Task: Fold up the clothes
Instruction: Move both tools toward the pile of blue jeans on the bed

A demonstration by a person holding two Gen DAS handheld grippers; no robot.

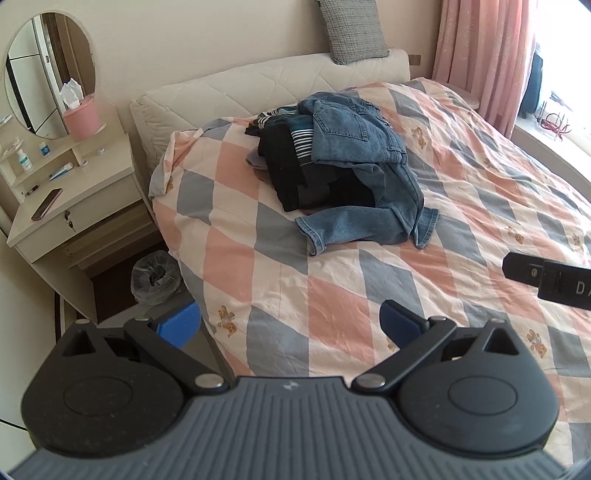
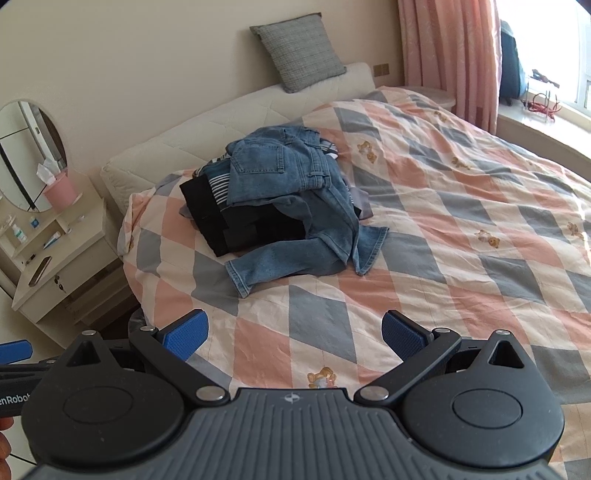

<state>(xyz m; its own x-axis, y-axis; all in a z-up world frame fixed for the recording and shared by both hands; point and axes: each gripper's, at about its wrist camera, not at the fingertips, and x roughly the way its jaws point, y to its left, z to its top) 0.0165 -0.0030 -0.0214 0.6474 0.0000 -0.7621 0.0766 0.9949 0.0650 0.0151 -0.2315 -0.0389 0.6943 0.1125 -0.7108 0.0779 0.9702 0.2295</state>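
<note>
Right wrist view: right gripper (image 2: 293, 334) and left gripper (image 1: 290, 325) both gape wide, empty, above the bed (image 2: 461, 236). At 12 o'clock, limp, heavy jeans (image 2: 295, 206) drape a clothes pile (image 2: 236, 218); grasp both leg hems.

1 clothes pile (image 1: 332, 155), 1 pillow (image 1: 352, 29), 2 claws (image 1: 290, 325).

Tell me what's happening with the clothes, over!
Left gripper open, empty. Right gripper open, empty. Clothes pile unfolded on bed, jeans on top, out ahead of both grippers. Nothing in the way.
</note>
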